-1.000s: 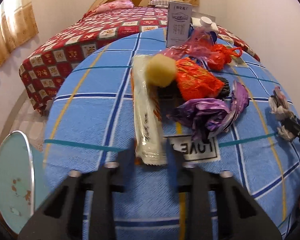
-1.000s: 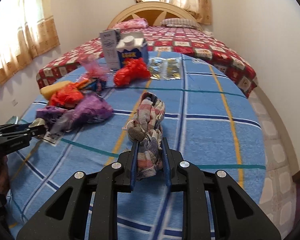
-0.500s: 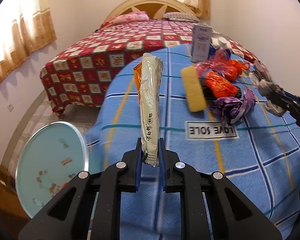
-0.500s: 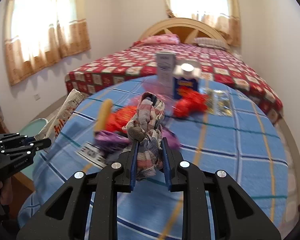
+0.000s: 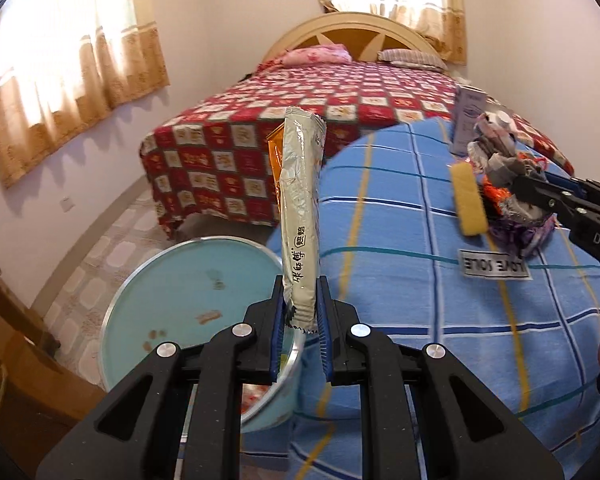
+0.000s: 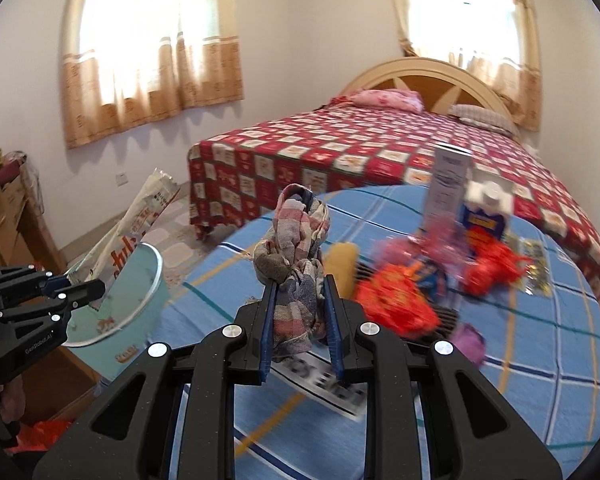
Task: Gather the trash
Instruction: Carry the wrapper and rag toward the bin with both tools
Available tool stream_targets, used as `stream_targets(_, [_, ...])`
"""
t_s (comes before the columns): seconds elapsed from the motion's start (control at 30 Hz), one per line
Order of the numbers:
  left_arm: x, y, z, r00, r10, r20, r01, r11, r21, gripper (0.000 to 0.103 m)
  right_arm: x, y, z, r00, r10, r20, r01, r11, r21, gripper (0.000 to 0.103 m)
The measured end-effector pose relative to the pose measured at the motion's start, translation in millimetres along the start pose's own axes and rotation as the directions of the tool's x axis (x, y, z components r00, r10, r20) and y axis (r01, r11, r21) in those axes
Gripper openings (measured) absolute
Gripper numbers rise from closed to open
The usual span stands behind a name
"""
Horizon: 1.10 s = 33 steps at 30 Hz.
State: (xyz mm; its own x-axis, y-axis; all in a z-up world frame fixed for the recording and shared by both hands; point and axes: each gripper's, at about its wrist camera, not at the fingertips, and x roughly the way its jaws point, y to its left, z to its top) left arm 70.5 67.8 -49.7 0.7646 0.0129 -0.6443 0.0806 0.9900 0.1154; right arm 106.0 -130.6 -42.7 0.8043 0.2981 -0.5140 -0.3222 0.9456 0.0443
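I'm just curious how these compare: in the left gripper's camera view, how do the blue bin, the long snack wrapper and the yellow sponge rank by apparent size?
1. The blue bin, clearly largest.
2. The long snack wrapper, held in the left gripper; it sits nearest the lens, so it looks bigger than it is.
3. The yellow sponge, smallest, lying farther off.

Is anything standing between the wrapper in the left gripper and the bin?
Nothing visible. The left gripper holds the long wrapper upright just above the light blue bin, whose open mouth lies directly beneath with only scraps inside.
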Motion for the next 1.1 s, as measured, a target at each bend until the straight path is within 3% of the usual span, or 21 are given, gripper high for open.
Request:
stream_targets(0.43, [-2.4, 42.7, -14.5, 0.995, 0.098, -0.026, -0.098, 0.995, -0.019, 0.015, 31.1, 54.5, 12.5, 0.995, 0.096, -0.025, -0.097, 0.991, -0.088, 0.023])
stream_targets(1.1, [-4.3, 67.0, -24.0, 0.990, 0.138, -0.041, -0.140, 0.989, -0.046, 0.015, 49.6, 88.9, 9.0, 0.989, 0.127, -0.076, -0.138, 0.978, -0.156, 0.023])
